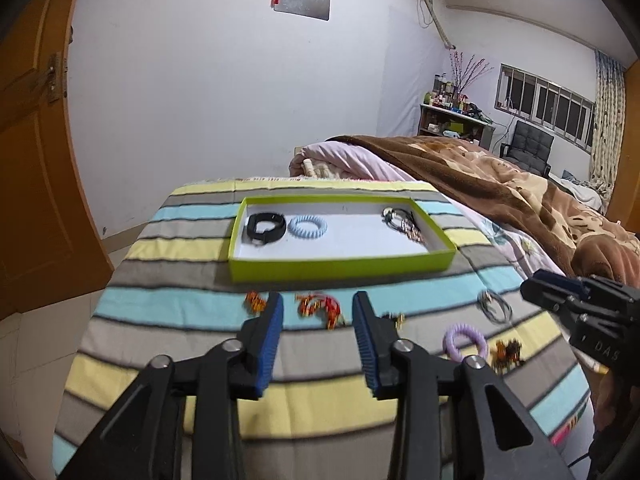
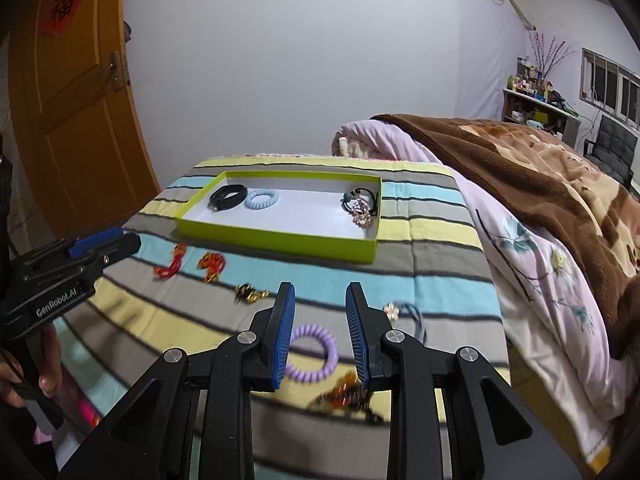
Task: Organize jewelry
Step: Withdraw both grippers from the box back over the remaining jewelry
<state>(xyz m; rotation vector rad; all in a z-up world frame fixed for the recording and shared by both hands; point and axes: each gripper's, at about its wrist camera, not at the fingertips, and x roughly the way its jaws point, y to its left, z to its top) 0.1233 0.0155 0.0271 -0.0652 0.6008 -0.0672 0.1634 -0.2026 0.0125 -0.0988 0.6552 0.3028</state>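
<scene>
A lime-green tray (image 1: 340, 268) (image 2: 280, 240) on the striped cloth holds a black band (image 1: 265, 227), a light blue coil ring (image 1: 308, 225) and a tangle of dark and sparkly pieces (image 1: 402, 222). In front of it lie red-gold ornaments (image 1: 320, 306) (image 2: 212, 264), a gold piece (image 2: 250, 293), a purple coil ring (image 2: 316, 354) (image 1: 464, 344), a grey hair tie (image 1: 494, 306) and an amber clip (image 2: 344, 394). My left gripper (image 1: 318, 308) is open above the red ornaments. My right gripper (image 2: 320, 300) is open, empty, just above the purple ring.
A bed with a pink quilt (image 2: 520, 264) and brown blanket (image 1: 520, 192) borders the right. An orange door (image 1: 36, 160) stands left. The striped cloth (image 1: 180, 320) drops off at its left and near edges.
</scene>
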